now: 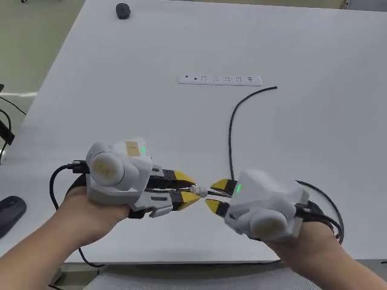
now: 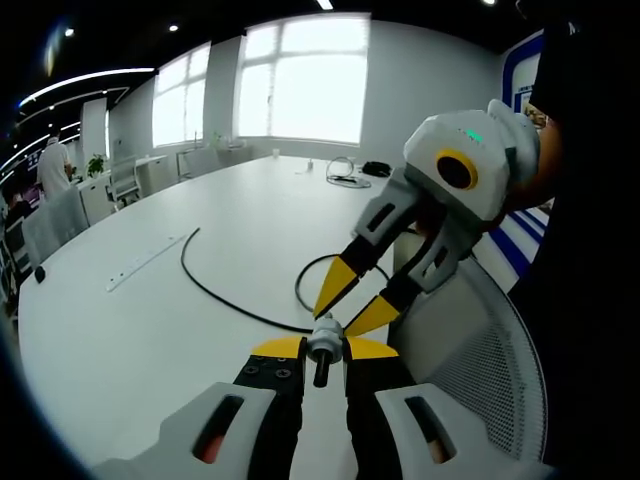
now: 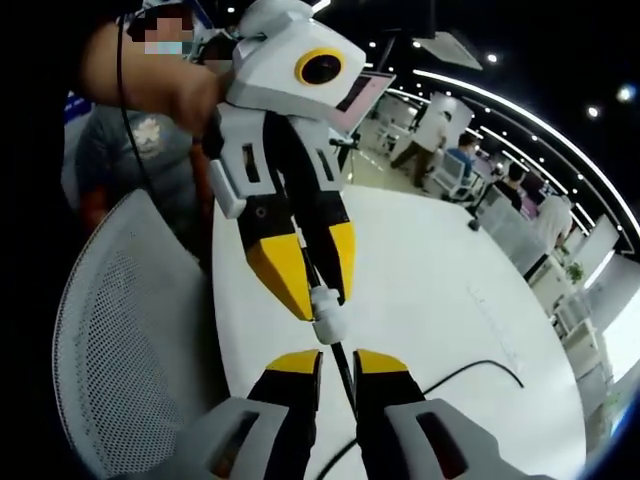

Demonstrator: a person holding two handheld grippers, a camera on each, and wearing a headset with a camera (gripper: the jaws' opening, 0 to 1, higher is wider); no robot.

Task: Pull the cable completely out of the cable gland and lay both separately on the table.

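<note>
A small white cable gland (image 1: 196,192) is held above the table's near edge, and my left gripper (image 1: 188,190) is shut on it from the left. In the left gripper view the gland (image 2: 323,343) sits between my yellow-tipped jaws (image 2: 323,350). A thin black cable (image 1: 230,130) runs from the gland across the table to a free end at the far right. My right gripper (image 1: 216,194) faces the left one tip to tip and is shut on the cable just behind the gland. In the right gripper view the cable (image 3: 345,378) passes between my jaws (image 3: 340,365) up into the gland (image 3: 326,312).
A white power strip (image 1: 220,80) lies further back on the white table (image 1: 121,109). A dark round object (image 1: 123,10) sits at the far edge, a black mouse (image 1: 9,211) at the left. A mesh chair (image 3: 130,330) stands below the grippers. People sit in the background.
</note>
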